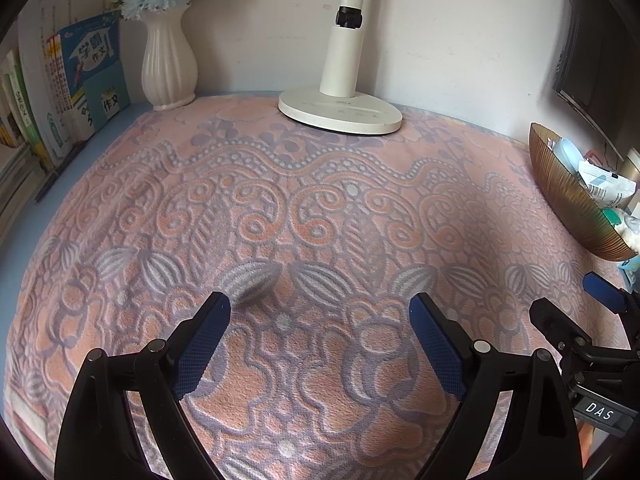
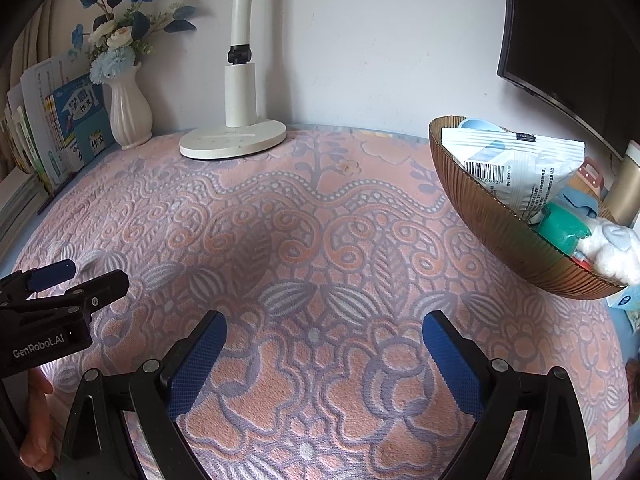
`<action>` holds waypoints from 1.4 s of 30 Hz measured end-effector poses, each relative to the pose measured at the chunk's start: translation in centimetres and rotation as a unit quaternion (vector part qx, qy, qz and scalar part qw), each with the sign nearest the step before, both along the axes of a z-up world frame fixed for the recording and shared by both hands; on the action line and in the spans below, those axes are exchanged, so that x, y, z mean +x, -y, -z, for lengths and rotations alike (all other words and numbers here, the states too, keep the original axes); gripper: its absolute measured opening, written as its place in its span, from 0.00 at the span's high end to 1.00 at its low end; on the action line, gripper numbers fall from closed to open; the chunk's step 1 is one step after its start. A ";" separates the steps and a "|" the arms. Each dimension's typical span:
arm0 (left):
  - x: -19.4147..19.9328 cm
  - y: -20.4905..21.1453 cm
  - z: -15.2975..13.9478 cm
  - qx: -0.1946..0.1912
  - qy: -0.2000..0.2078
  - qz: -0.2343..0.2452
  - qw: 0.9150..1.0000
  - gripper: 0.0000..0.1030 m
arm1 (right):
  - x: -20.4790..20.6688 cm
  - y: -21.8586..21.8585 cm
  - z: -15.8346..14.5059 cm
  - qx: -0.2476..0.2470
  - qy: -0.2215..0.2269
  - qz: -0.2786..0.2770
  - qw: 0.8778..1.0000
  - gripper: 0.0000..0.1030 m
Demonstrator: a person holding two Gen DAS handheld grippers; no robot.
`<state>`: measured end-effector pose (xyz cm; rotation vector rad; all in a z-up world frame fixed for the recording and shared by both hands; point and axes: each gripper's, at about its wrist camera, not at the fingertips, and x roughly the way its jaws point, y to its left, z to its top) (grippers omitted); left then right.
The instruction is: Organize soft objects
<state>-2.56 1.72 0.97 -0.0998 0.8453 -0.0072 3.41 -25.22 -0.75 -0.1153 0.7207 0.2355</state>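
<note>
Two-gripper view over a desk covered by a pink-and-lilac patterned towel [image 1: 304, 208]. The left gripper [image 1: 320, 312] hangs above the near middle of the towel, its blue-padded fingers [image 1: 200, 344] spread wide apart with nothing between them. The right gripper [image 2: 324, 330] is likewise held over the cloth, jaws wide apart and empty; its tip also enters the left wrist view at the right edge.

At the right end of the desk stands a ribbed amber bowl [image 2: 492, 220], which contains the soft objects: a white tissue pack [image 2: 516, 164] printed with a barcode, a green round item [image 2: 560, 228], a pale blue piece at the far rim, and a white plush toy [image 2: 612, 252] resting against the near rim. The bowl is well apart from both grippers.

Along the back wall, a white desk lamp [image 1: 340, 108] rests its oval base on the towel's far edge. To its left stands a white fluted vase [image 1: 168, 64] holding blue and cream artificial flowers [image 2: 116, 40]. Beside the vase, upright books [image 1: 80, 80] line the left end of the desk. A dark monitor [image 2: 572, 36] occupies the upper right corner.
</note>
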 end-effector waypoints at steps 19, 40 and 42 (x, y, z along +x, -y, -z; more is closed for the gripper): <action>0.1 0.0 0.1 -0.002 -0.004 -0.001 1.000 0.12 | 0.1 0.1 0.1 0.003 -0.004 -0.002 1.000 0.04; 0.3 -0.1 0.3 -0.006 -0.008 0.003 1.000 0.12 | -0.1 -0.1 0.1 0.000 -0.003 -0.001 1.000 0.04; 0.3 -0.1 0.3 -0.006 -0.008 0.003 1.000 0.12 | -0.1 -0.1 0.1 0.000 -0.003 -0.001 1.000 0.04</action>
